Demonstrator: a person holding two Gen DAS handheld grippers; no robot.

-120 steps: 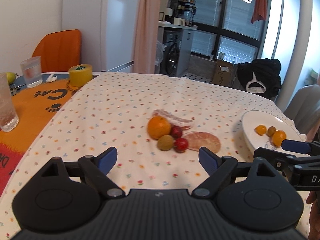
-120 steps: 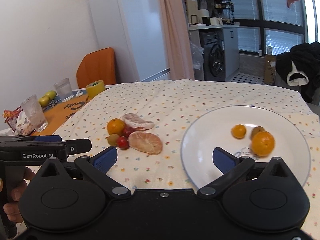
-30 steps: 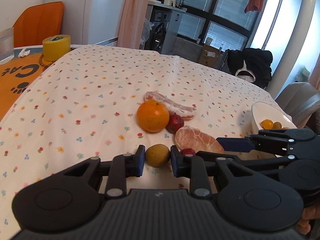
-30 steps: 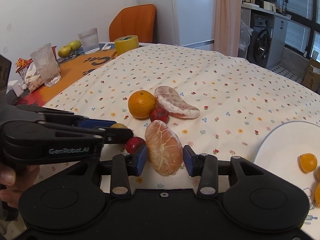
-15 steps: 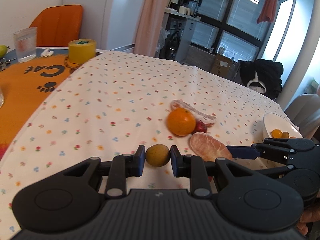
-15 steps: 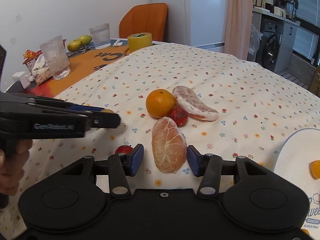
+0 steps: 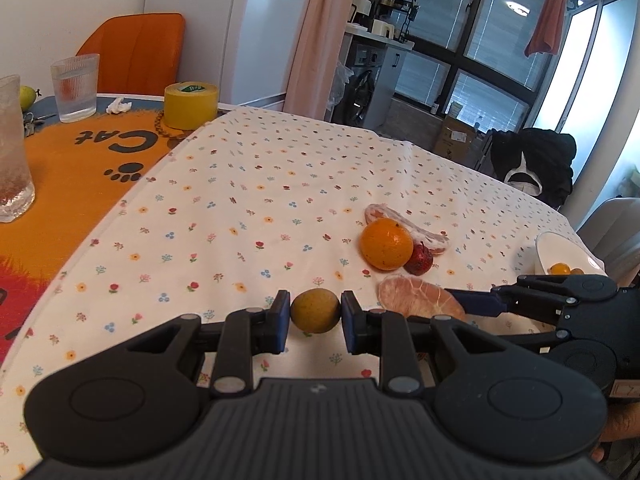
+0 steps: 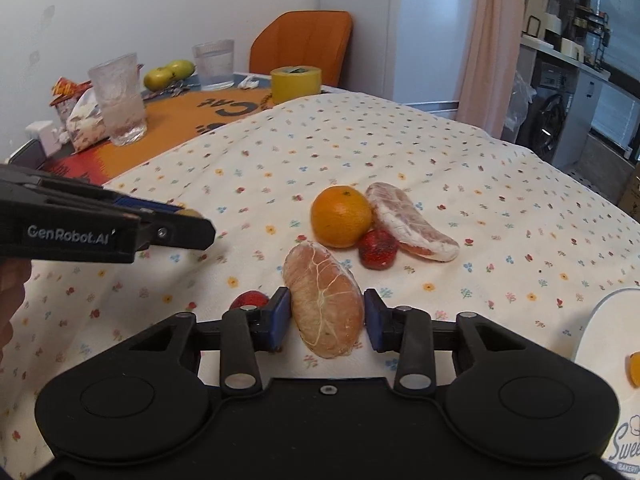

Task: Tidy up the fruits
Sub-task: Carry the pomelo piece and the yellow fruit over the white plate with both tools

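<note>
readable text on a gripper, a mat and a plate

the left gripper (image 8: 192,224), at nine o'clock in the right wrist view, reads "GenRobot.AI" in white on its side. the orange mat (image 7: 80,168), at ten o'clock in the left wrist view, reads "Cat" upside down. the white plate (image 8: 612,360), at four o'clock, shows "Swee" above "BAKERY".

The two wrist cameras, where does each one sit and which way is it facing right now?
Left wrist: on the left gripper, facing forward across the tablecloth toward the windows; its fingers pinch a small yellow-green fruit, and the right gripper enters from the right.
Right wrist: on the right gripper, facing the orange chair; its fingers flank a peeled citrus piece, and the left gripper and a hand show at left.
Shared: the orange, the yellow tape roll.
</note>
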